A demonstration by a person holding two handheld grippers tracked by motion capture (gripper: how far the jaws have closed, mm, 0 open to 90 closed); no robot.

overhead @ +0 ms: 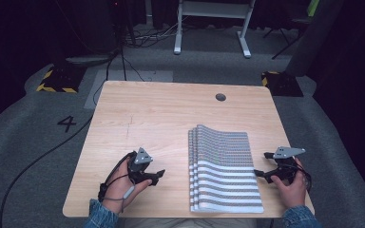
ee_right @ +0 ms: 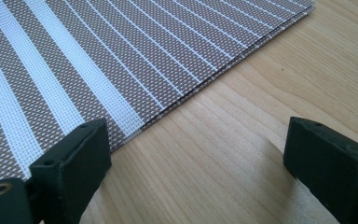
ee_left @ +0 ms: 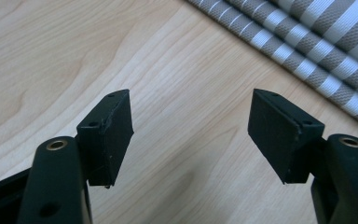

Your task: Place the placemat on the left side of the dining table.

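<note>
While a person's two hands rest near the front edge of a pale wooden bench, a stack of striped woven mats lies flat between them, toward the right of the benchtop. The mats are grey-brown with white stripes, and their left edges are fanned out so several layers show. The left claw sits on bare wood to the left of the stack, near it but apart, its jaws spread wide and holding nothing. The right claw sits just beside the stack's right edge, also spread wide and empty; in the right gripper view one jaw hangs over the mats' edge. The mats look thin, light and bendy, with a coarse mesh that should grip well. A pinch on the edge or a corner seems the best hold, though several layers may lift together.
</note>
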